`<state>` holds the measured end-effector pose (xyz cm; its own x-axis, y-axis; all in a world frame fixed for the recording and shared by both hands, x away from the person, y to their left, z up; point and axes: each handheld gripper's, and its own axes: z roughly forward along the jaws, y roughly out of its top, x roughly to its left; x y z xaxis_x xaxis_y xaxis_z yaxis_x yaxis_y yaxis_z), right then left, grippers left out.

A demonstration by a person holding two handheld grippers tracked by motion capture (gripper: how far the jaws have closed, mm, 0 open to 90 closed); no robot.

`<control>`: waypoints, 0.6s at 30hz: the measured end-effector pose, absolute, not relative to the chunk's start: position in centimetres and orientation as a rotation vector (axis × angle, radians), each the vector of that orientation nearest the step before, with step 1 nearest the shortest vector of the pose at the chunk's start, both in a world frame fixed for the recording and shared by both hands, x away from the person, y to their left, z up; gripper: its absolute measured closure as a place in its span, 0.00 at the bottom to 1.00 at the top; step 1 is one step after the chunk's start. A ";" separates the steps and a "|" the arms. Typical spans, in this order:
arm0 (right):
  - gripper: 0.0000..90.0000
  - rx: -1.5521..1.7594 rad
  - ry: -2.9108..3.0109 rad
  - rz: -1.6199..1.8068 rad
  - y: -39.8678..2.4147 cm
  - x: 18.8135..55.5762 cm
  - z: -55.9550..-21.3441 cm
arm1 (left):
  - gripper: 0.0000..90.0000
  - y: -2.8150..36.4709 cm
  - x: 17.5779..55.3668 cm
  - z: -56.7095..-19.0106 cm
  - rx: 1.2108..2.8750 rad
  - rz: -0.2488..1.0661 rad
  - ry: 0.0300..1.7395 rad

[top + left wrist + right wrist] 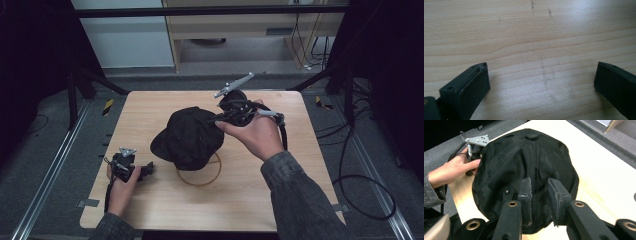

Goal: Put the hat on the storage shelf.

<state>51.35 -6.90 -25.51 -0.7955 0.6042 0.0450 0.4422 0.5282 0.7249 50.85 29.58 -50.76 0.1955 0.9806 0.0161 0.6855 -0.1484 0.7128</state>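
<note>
Left gripper [131,167] sits near-left on the table [250,195], jaws spread wide, nothing between; black cap [189,137] at table centre, over a thin ring [210,177]; right gripper [227,115] at the cap's far-right edge, jaws pinching cap fabric.

Grey denim sleeves [295,195] cover both forearms, while each black gripper, left [131,167] and right [231,111], carries a grey three-cornered plate, brass-ringed holes and a trailing black cable.
</note>
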 end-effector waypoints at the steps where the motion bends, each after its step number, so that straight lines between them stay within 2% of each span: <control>1: 0.81 0.886 2.554 1.122 -7.1 51.3 -25.5 | 0.00 29.6 50.9 -50.8 1.903 0.668 1.551; 18: 0.78 0.921 2.515 1.150 -9.1 50.7 -25.5 | 0.00 29.6 50.9 -50.8 1.903 0.668 1.551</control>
<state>50.68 -9.05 -25.49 -0.7774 0.6268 0.0522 0.4495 0.4955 0.7432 50.85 29.58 -50.76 0.1950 0.9807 0.0157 0.6853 -0.1477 0.7132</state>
